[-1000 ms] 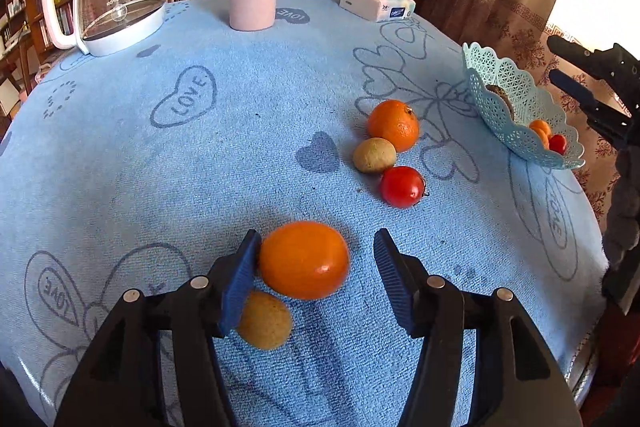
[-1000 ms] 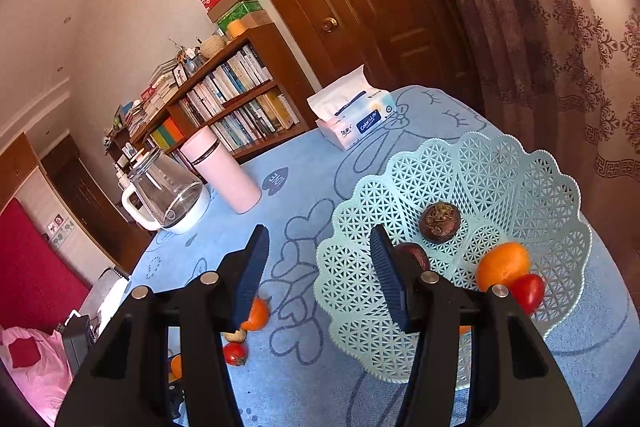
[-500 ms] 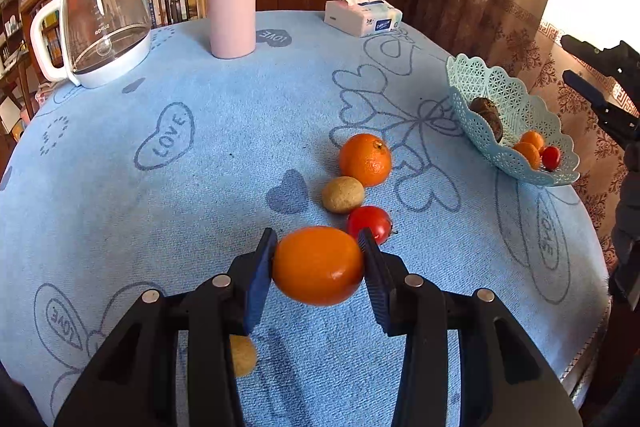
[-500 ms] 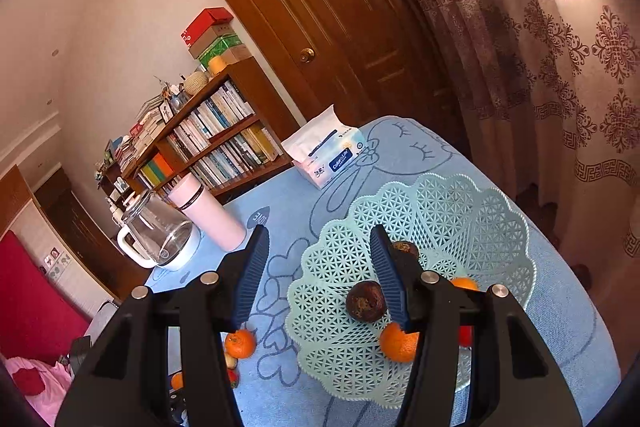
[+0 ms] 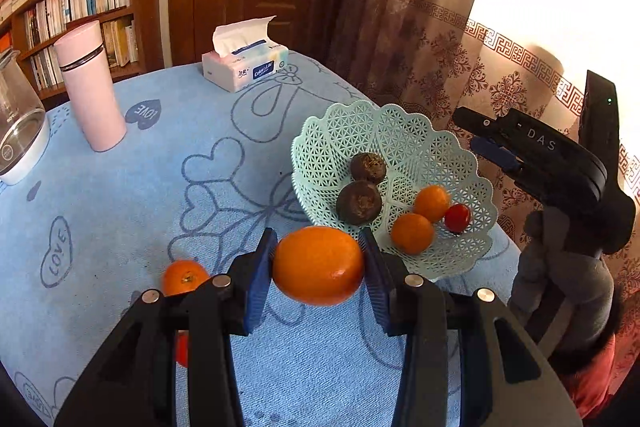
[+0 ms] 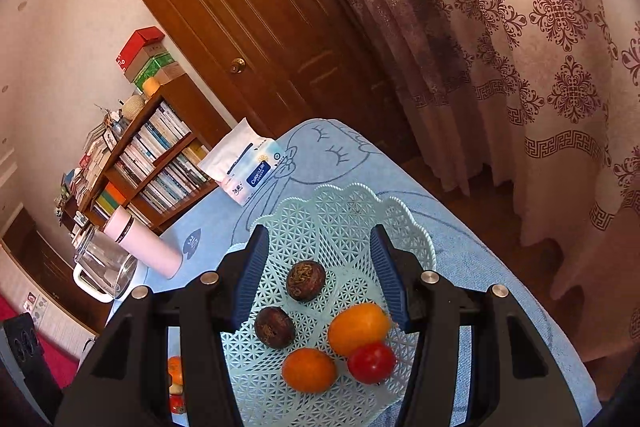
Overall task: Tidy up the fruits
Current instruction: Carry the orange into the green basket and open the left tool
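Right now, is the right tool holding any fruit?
No: in the right wrist view the right tool stands open above the basket, with nothing between its fingers.

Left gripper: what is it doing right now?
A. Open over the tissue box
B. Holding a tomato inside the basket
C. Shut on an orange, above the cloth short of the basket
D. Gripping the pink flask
C: the left gripper pinches an orange between its pads, with the basket just beyond.
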Motion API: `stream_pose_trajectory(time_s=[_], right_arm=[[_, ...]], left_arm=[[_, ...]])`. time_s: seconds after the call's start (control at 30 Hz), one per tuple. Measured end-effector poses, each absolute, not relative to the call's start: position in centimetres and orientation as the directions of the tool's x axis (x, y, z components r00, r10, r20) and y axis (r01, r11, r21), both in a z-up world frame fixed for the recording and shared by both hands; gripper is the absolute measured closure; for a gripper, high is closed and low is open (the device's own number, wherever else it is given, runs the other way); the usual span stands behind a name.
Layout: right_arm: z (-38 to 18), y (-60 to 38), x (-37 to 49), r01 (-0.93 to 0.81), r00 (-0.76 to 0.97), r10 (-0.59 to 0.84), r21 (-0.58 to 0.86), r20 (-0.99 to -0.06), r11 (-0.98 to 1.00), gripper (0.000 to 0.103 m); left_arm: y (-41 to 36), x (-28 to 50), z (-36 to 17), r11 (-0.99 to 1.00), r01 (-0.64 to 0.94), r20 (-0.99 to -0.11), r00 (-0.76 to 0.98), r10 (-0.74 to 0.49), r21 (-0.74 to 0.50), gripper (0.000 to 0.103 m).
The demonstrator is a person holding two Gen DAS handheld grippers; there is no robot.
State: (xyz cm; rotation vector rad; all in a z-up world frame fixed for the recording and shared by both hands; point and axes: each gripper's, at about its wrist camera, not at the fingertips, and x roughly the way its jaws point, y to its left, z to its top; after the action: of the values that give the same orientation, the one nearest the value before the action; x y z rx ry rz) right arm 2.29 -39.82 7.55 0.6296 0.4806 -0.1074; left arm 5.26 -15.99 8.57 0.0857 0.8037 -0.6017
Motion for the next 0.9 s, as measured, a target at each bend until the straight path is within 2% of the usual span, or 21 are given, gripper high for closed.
stream_pose_trajectory(time_s=[0.4,0.43,0.47,0.57,0.6,0.67,0.77,0.9], right_arm=[[7.2,-39.9,2.7,0.246,0.881,0.052,0.548,-0.47,0.8,0.049],[7.2,-39.9,2.7,0.245,0.881,0.051,0.548,-0.47,0.8,0.049],[7.2,-39.9,2.7,0.244,0.882,0.052,0.548,-0.469,0.8,0.049],[7.2,-40.0,2.5,0.246,0.884,0.049,0.551,-0.466,0.798,0.047],[7.2,-40.0,2.5,0.248,0.884,0.046,0.552,-0.464,0.796,0.04],[7.3,-40.0,2.3,0.252,0.888,0.04,0.556,-0.459,0.792,0.037],[7.4,-39.9,2.3,0.244,0.891,0.044,0.558,-0.452,0.793,0.037],[7.5,-39.8,2.2,0.232,0.895,0.053,0.565,-0.442,0.792,0.035]], left_arm=[[-20.6,7.1,7.1,0.808,0.556,-0.711,0.488,-0.506,-0.194,0.06],[-20.5,7.1,7.1,0.807,0.555,-0.704,0.49,-0.515,-0.204,0.053],[-20.3,7.0,7.2,0.804,0.555,-0.693,0.494,-0.525,-0.213,0.04],[-19.5,6.7,7.8,0.807,0.548,-0.665,0.521,-0.535,-0.219,0.033],[-19.2,6.8,8.1,0.809,0.544,-0.663,0.524,-0.535,-0.223,0.031],[-18.4,6.9,8.6,0.82,0.526,-0.651,0.545,-0.529,-0.226,0.018],[-17.4,6.7,9.3,0.851,0.49,-0.629,0.606,-0.487,-0.188,0.011],[-16.4,6.4,9.8,0.887,0.448,-0.608,0.674,-0.419,-0.115,0.011]])
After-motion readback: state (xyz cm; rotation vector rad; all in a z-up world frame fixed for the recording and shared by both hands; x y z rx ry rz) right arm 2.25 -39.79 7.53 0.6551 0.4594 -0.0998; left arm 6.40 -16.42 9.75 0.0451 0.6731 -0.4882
